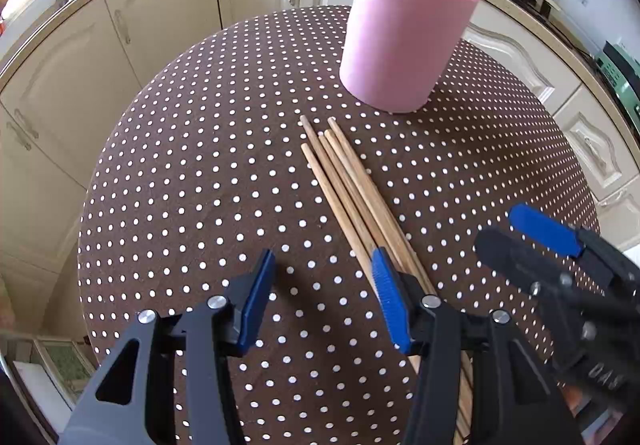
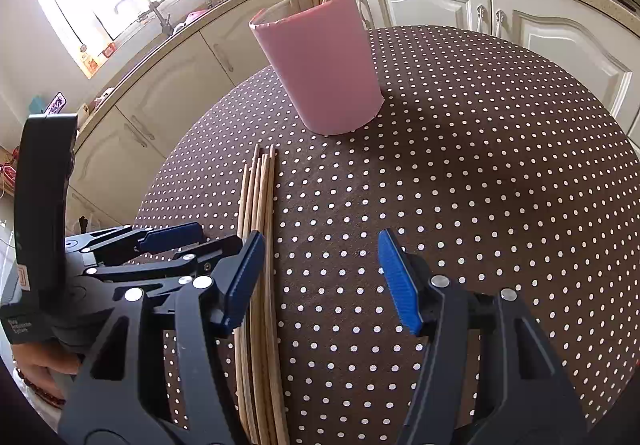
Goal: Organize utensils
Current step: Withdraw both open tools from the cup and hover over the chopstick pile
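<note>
On the polka-dot table (image 1: 200, 165), a bundle of wooden chopsticks (image 1: 348, 197) lies loose, tips toward the pink holder (image 1: 404, 45) at twelve o'clock, where more chopsticks stand. The left gripper (image 1: 324, 297) hangs unclenched and empty, the bundle running under its right finger. The right gripper (image 2: 320, 277) gapes empty too, the bundle by its left finger at nine o'clock.

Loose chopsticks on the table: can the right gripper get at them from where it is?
Probably yes. The chopsticks lie beside the open right gripper, at its left finger, uncovered; the left gripper hovers close alongside.
</note>
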Available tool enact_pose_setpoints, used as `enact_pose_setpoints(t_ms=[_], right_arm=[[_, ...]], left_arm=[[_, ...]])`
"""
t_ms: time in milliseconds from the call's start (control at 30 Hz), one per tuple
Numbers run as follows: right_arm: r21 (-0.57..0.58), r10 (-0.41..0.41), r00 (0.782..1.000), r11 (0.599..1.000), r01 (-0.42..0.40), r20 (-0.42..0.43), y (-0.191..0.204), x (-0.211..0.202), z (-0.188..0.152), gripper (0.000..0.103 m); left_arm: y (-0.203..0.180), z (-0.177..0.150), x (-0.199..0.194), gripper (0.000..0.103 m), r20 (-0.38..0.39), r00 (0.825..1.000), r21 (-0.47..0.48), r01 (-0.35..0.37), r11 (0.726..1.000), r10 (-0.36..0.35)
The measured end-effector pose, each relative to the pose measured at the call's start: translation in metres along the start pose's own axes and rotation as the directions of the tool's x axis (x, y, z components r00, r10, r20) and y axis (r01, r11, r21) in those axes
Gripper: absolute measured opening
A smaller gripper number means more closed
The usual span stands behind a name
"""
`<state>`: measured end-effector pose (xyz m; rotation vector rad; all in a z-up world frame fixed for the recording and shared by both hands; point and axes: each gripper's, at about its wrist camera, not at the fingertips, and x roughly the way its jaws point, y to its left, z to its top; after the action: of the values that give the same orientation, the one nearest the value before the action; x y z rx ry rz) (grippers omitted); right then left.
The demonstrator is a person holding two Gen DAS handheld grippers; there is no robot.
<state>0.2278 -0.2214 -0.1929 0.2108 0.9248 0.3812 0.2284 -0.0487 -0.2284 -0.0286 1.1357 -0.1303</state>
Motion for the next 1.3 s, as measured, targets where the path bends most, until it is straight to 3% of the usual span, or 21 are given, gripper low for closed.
enact_pose_setpoints(t_ms=[633,867,1300], right_arm=[[0.014,-0.014,1.0,1.0,0.014,0.002,-0.007,-0.006,0.003,0.062],[0.025,-0.032,0.999,0.999,0.032,0.004,-0.013,-0.008,0.0,0.062],[0.001,-0.034,0.999,0.999,0.034,-0.035,-0.013,-0.006,0.0,0.063]], left_arm=[[-0.016,0.003,0.005,0.051,-0.018,0.997,-0.057,-0.077,0.995,0.076],[-0.025,0.002,0.003,0.051,-0.006,0.992,-0.036,-0.129,0.991,0.129],[-0.032,-0.004,0.01,0.052,-0.036,0.988,0.004,-0.149,0.989,0.149]])
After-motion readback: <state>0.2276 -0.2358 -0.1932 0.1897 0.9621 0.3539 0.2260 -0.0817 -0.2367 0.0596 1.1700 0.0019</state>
